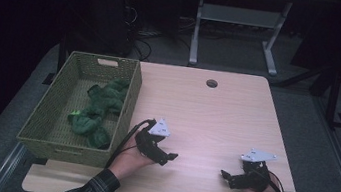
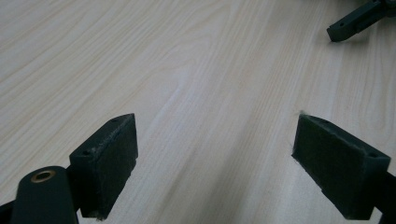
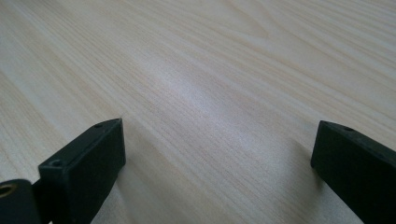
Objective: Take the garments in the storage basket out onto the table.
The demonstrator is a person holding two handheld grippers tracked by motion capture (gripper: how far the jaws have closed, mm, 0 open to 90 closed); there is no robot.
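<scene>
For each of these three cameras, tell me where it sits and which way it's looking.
High view: above the person's side, looking forward and down on the table, basket, both forearms and grippers.
Left gripper view: rides the left gripper, looking along its open jaws over bare wood.
Right gripper view: rides the right gripper, jaws open over wood.
Shared: the right gripper's jaw tip in the left gripper view's upper right.

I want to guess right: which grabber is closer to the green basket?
The left gripper. It sits just beside the basket, while the right gripper is over toward the table's other side.
</scene>
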